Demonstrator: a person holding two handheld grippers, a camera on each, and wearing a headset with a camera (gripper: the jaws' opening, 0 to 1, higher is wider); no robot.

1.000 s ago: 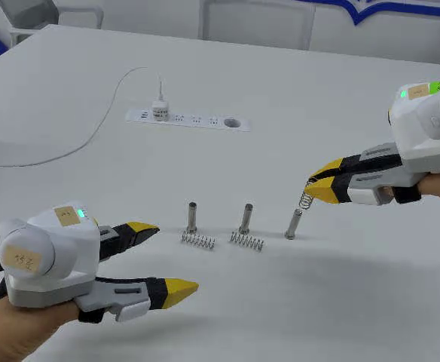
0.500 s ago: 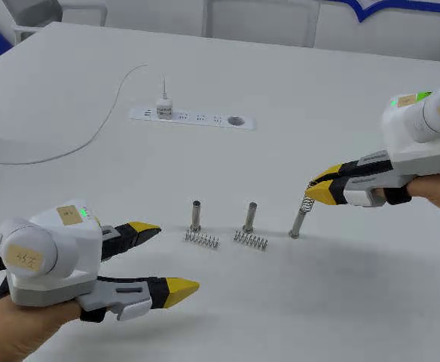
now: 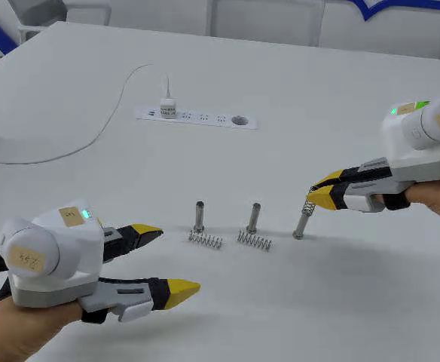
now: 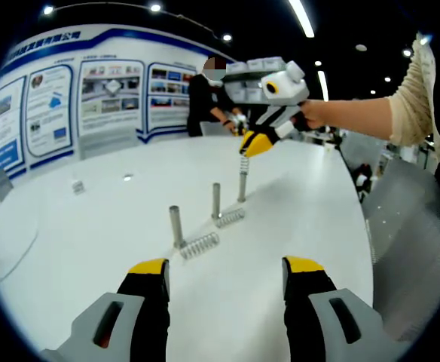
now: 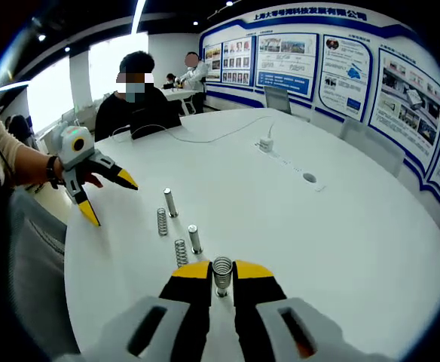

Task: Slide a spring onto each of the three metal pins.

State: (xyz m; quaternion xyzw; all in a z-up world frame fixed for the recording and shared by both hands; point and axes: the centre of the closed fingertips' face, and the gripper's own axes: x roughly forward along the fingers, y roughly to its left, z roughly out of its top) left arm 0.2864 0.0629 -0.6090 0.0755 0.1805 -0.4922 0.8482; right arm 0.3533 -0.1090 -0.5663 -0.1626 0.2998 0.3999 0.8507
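Note:
Three metal pins stand upright in a row on the white table: left pin point(image 3: 199, 216), middle pin point(image 3: 254, 218), right pin point(image 3: 300, 225). A loose spring point(image 3: 206, 240) lies in front of the left pin, and another spring point(image 3: 254, 241) lies in front of the middle pin. My right gripper point(image 3: 316, 193) is shut on a third spring point(image 3: 308, 206), whose lower end sits at the top of the right pin. In the right gripper view the held spring point(image 5: 221, 268) shows end-on between the jaws. My left gripper point(image 3: 176, 259) hovers open at the near left, holding nothing.
A white power strip point(image 3: 197, 118) with a plugged charger and a cable point(image 3: 99, 132) lies further back on the table point(image 3: 318, 98). People sit at a far table point(image 5: 141, 98) in the right gripper view. Wall posters surround the room.
My right gripper has brought the held spring from slightly right of the right pin to directly over its top. The left gripper has stayed where it was, and the head camera shifted a little.

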